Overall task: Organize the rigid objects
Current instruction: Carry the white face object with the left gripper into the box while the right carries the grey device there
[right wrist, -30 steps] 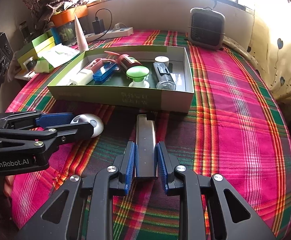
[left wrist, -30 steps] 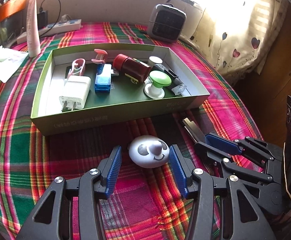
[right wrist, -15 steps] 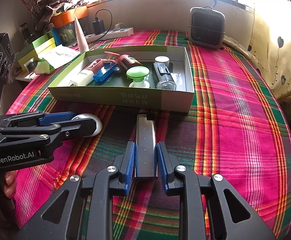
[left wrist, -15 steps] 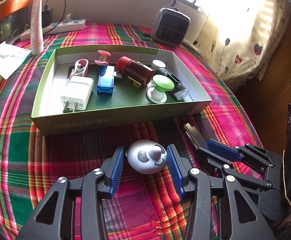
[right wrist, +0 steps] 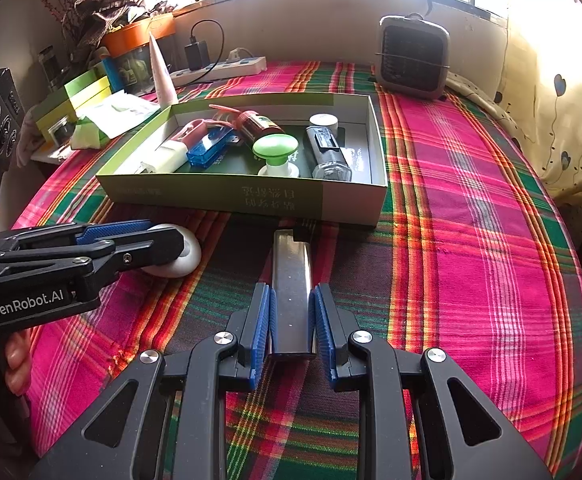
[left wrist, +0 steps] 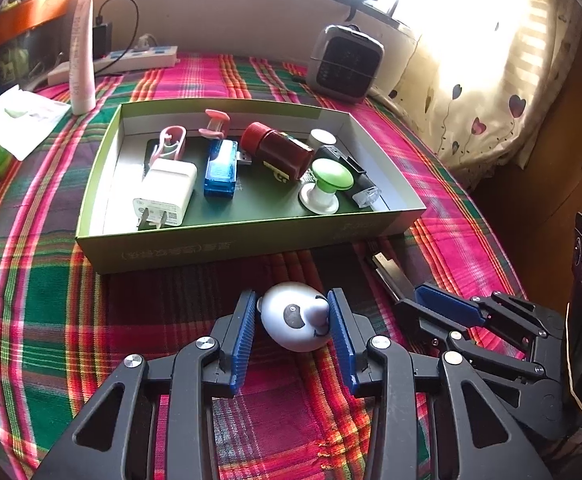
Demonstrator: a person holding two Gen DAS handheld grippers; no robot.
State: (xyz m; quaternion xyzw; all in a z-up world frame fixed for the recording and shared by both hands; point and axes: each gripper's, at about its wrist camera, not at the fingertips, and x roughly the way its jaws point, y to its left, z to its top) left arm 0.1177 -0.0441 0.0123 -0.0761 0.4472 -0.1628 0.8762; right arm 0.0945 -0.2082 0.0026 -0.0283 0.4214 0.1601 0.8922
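Observation:
My left gripper (left wrist: 293, 320) is shut on a round white panda-face toy (left wrist: 295, 316), which rests on the plaid cloth in front of the green box (left wrist: 227, 246); the toy also shows in the right wrist view (right wrist: 183, 256). My right gripper (right wrist: 291, 320) is shut on a flat silver metal bar (right wrist: 291, 284) that lies on the cloth and points at the box wall (right wrist: 251, 196). The box holds a white charger (left wrist: 165, 194), a blue USB piece (left wrist: 221, 168), a red bottle (left wrist: 277, 150), a green knob (left wrist: 325, 184), pink clips and a dark torch.
A small grey heater (right wrist: 413, 56) stands at the back right. A power strip (right wrist: 219, 68), a white tube (left wrist: 81, 60), papers and green boxes (right wrist: 79, 104) sit at the back left. The table edge drops off at the right, next to a curtain (left wrist: 491, 92).
The left fingers have closed in from either side until they touch the panda toy, and the left gripper moved slightly forward. The right gripper stayed closed on the bar and did not move.

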